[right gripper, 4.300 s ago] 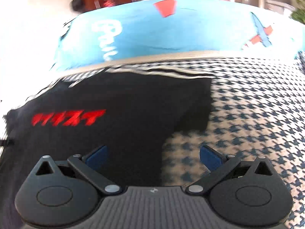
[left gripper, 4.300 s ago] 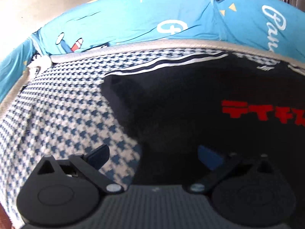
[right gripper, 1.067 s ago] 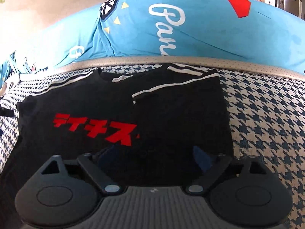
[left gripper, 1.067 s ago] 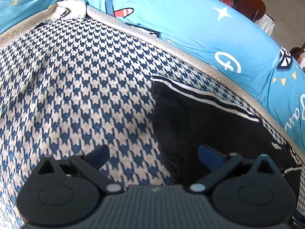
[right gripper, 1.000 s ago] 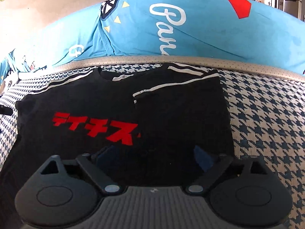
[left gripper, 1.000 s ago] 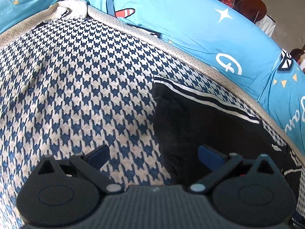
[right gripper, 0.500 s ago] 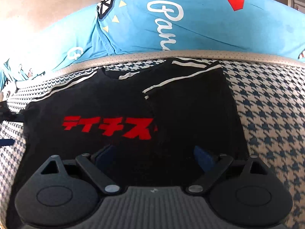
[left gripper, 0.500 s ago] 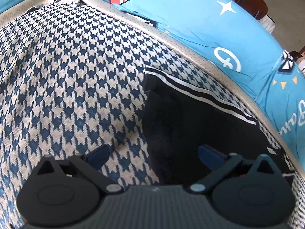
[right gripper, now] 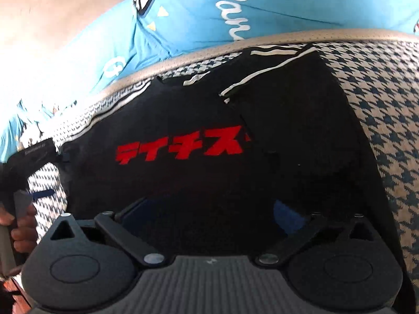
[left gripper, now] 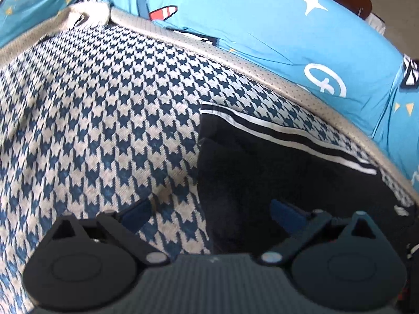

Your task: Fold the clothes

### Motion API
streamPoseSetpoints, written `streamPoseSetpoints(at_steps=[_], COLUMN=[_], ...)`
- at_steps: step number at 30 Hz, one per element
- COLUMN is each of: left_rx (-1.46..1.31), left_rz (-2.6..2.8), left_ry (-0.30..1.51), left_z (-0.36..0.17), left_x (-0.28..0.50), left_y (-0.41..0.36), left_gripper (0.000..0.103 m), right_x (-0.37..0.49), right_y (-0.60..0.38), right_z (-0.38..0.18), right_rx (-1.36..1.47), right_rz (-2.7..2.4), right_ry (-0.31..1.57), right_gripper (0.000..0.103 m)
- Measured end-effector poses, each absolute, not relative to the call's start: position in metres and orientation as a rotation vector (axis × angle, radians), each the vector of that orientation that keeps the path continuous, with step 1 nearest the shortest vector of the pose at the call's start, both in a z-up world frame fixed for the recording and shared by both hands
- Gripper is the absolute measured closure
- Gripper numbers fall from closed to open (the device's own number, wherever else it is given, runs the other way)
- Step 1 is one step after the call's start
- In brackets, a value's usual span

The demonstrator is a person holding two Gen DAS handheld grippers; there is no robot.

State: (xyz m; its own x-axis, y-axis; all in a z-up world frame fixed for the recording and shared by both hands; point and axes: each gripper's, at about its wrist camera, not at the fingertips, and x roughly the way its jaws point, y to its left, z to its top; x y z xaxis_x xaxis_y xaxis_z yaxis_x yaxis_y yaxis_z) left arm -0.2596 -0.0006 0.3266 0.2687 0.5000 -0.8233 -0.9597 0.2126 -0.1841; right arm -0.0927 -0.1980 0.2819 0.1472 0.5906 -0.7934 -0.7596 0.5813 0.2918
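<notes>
black t-shirt: flat on the houndstooth cushion, red print up.
fold so far: i see its right side lapped over the body; left side spread.
left hand-held gripper: fingers spread, straddling the shirt's edge.
right hand-held gripper: spread, low over the shirt, gripping nothing.

The black T-shirt was soft matt cloth with flat red print and white stripe trim. Beneath it the houndstooth cover looked coarsely woven, edged at 12 o'clock by perforated beige piping. The blue sheet was smooth thin cotton. Each claw was matt black plastic, ribbed
</notes>
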Motion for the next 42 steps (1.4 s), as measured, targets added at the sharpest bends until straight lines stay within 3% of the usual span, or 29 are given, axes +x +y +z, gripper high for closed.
streamPoseSetpoints(at_steps=[6,9,11,14,21,42], left_rx=[-0.708,-0.695,-0.689,-0.679,-0.617,-0.325], left_rz=[1.144,1.134,1.125,1.118,1.134,0.922], left_ry=[0.74,0.73,0.723,0.715,0.717,0.795], left_z=[0.327,0.329,0.33,0.332,0.339,0.346], left_x=[-0.248,-0.246,-0.245,-0.243,-0.234,-0.174], left_y=[-0.007,-0.01,-0.012,-0.014,-0.02,-0.084], left_gripper=[0.021,0.038,0.055,0.067,0.075,0.073], right_x=[-0.103,-0.109,-0.114,-0.118,-0.125,-0.125], right_y=[-0.192,-0.189,-0.188,-0.185,-0.183,-0.182], right_z=[0.278,0.276,0.275,0.273,0.271,0.27], right_rx=[-0.302,-0.36,-0.399,-0.443,-0.502,-0.508], right_rz=[0.986,0.987,0.988,0.988,0.989,0.992], right_ry=[0.993,0.964,0.945,0.921,0.886,0.888], right_gripper=[0.0,0.0,0.0,0.0,0.0,0.0])
